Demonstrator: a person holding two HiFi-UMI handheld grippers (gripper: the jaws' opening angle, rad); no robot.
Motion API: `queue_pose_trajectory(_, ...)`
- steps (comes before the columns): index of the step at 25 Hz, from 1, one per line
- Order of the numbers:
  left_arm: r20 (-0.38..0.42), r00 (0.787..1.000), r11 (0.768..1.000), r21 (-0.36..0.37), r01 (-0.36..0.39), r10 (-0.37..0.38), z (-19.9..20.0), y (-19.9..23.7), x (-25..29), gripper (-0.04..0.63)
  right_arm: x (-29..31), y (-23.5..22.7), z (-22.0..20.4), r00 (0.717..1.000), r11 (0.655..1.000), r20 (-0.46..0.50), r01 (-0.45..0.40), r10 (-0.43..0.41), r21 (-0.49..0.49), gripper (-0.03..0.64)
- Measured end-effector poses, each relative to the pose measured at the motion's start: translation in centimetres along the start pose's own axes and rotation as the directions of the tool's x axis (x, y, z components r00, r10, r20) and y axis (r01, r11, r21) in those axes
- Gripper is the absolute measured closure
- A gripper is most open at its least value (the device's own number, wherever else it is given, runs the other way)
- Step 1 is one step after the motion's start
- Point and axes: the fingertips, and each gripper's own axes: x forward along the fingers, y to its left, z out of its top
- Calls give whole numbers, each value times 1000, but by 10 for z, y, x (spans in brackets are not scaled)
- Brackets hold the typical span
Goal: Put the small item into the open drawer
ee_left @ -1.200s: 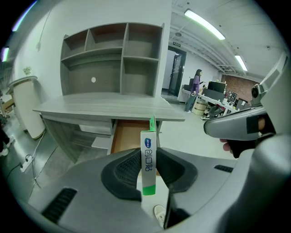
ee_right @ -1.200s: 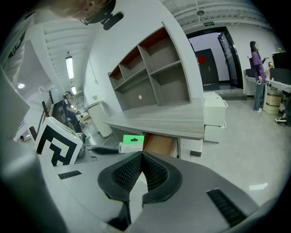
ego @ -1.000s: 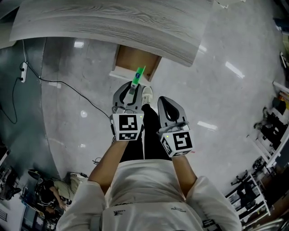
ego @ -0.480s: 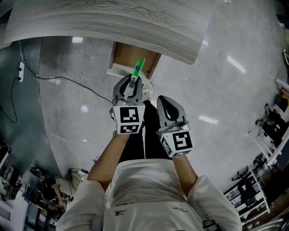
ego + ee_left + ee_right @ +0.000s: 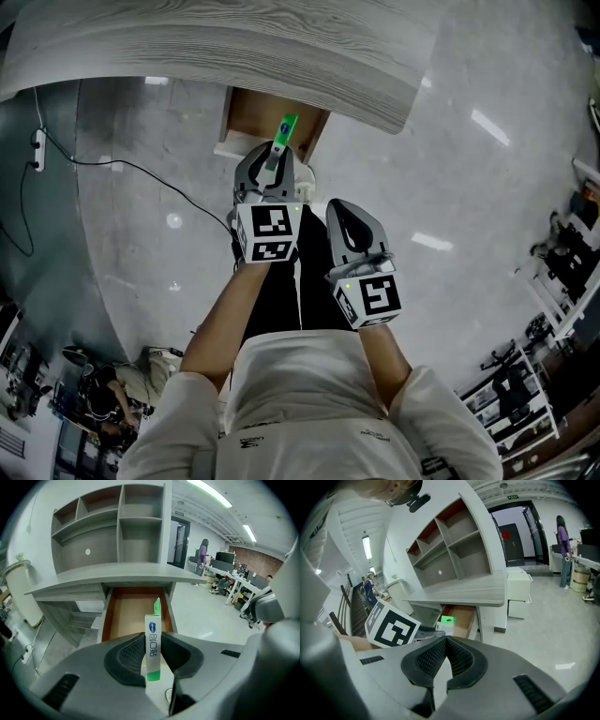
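One small box (image 5: 153, 639), white with green ends, is clamped edge-on between the pads of your left claw (image 5: 269, 167). Its long axis runs straight out along the jaws, and its green tab end points at the open drawer (image 5: 107, 620). From the left gripper view the drawer lies dead ahead of the box and a little below it, with its brown floor bare. The box's leading end already reads against the drawer's opening, while the claw itself sits short of the drawer's front. That is the relation to mind: I judge you need to carry on forward and down into the drawer, then let go. Your right claw (image 5: 445, 644) is clenched on nothing and hangs farther back from the drawer, so the left is the nearer one. The tabletop (image 5: 234, 47) overhangs the drawer's rear. Since a second ago, your left claw has moved closer to the drawer with its grip unchanged, and the right has barely shifted.
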Motion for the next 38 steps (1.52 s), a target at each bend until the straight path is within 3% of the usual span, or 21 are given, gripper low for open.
queue_pose_trajectory(12,-47,999,1000,23,-14,15,-3,3,11,492,-8,3,1,1000,1000,-8,3,-3,5,588)
queue_pose_trajectory(38,-128,992,1000,-9,-19,18,-19,8,38,490,-4,1,-8,1000,1000,-29,-12,12,7,588)
